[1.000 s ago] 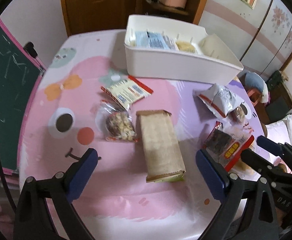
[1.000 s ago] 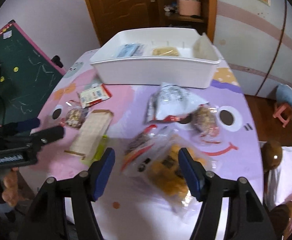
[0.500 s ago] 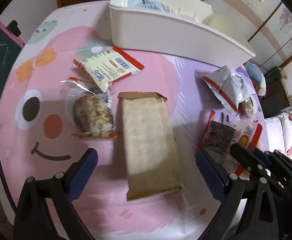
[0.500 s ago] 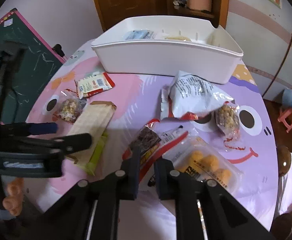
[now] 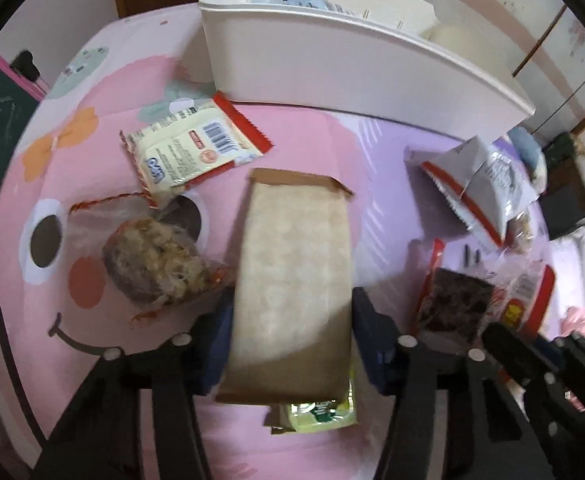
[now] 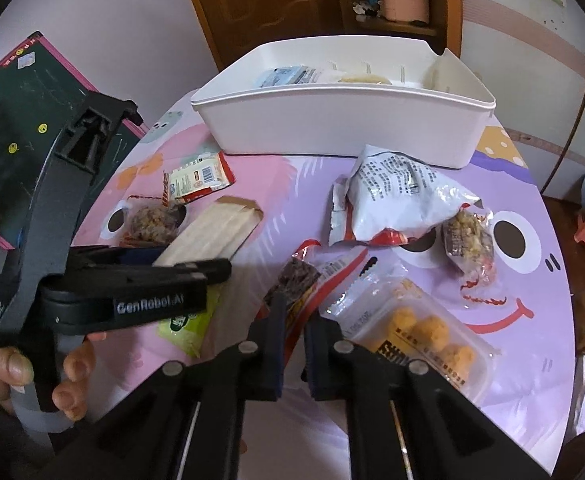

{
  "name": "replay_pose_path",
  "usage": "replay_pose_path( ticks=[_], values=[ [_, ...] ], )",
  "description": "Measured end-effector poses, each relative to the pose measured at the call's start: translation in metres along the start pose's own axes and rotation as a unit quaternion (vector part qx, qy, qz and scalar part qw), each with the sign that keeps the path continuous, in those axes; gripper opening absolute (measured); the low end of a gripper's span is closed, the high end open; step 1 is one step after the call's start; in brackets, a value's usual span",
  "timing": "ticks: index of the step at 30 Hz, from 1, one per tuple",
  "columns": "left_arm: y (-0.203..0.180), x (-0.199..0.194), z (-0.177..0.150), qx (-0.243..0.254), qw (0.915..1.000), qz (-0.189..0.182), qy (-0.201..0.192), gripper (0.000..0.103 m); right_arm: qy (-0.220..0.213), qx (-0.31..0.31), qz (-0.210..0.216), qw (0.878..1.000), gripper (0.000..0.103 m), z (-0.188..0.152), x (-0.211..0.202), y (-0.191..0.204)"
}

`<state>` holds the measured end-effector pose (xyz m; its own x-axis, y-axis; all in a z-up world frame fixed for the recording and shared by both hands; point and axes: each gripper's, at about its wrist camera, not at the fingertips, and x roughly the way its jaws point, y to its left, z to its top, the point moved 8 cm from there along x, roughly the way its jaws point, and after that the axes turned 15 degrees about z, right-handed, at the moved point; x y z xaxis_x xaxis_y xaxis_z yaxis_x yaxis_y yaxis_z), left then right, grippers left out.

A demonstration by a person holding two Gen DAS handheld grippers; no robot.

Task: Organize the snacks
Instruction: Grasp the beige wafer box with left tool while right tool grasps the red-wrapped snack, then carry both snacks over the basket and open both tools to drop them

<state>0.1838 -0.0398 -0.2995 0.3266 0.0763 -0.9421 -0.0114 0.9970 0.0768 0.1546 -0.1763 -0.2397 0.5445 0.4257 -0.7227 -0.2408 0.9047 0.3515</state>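
A long brown paper packet (image 5: 292,264) lies on the pink and purple table cover. My left gripper (image 5: 292,308) straddles its near end, jaws closing, and both pads touch its long edges. A green packet (image 5: 320,416) sticks out from under it. In the right wrist view the left gripper (image 6: 180,260) sits over the same brown packet (image 6: 216,228). My right gripper (image 6: 294,316) is closing, pinched on the near edge of a red-trimmed packet (image 6: 300,280) holding a dark snack. The white bin (image 6: 332,128) stands at the back with a few packets inside.
A white and red barcode packet (image 5: 188,156) and a clear bag with a nutty ball (image 5: 152,264) lie left of the brown packet. A crumpled white chip bag (image 6: 396,192), a second nutty ball (image 6: 468,240) and a tray of yellow balls (image 6: 424,332) lie on the right.
My left gripper came down over the brown packet and its wide jaws narrowed onto it. My right gripper's jaws went from open to pinched on the red-trimmed packet.
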Motion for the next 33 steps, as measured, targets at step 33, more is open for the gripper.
replay_pose_path(
  ticks=[33],
  values=[
    [0.015, -0.153, 0.022, 0.026, 0.9869, 0.011, -0.159, 0.052, -0.134, -0.071, 0.004, 0.988, 0.0, 0.076, -0.103, 0.048]
  ],
)
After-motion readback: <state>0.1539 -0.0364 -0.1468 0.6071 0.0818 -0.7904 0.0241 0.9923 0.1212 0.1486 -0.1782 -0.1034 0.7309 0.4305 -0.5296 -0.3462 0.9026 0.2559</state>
